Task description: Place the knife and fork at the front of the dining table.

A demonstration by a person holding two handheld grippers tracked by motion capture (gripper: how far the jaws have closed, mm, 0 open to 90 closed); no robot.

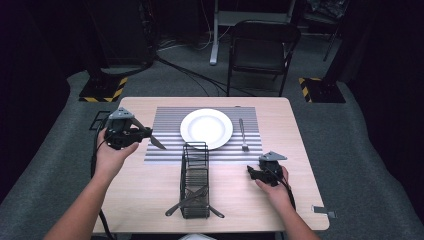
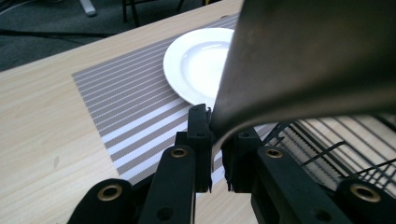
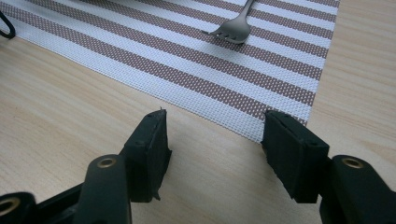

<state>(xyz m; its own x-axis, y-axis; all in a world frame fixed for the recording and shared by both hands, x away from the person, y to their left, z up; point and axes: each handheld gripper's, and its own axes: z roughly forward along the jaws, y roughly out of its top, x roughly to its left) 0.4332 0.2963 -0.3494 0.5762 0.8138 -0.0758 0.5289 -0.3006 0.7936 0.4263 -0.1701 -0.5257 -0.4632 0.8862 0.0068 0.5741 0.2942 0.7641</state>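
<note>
We are setting a place at the bench (image 1: 150,200), and our left hand-held gripper (image 1: 142,134) is holding a knife (image 1: 156,142) above the left part of the striped mat (image 1: 167,150). In the left gripper view the jaws are closed tightly on the knife (image 2: 299,70), gripping it near one end, and the blade is filling much of the picture. The white plate (image 1: 206,128) is lying in the middle of the mat, and the fork (image 1: 243,135) is already lying to the right of it.

Our right hand-held gripper (image 1: 252,172) is resting low near the right corner of the mat, with its jaws wide apart and nothing between them.

We are thinking about some risks. The grip is thin and near one end, so the knife may be turning between the pads when we are lowering it, and it could land crooked or hit the rim of the plate. The wire rack (image 1: 195,185) is standing just in front of the mat with more cutlery in it, so a careless swing of the arm could be knocking it
</note>
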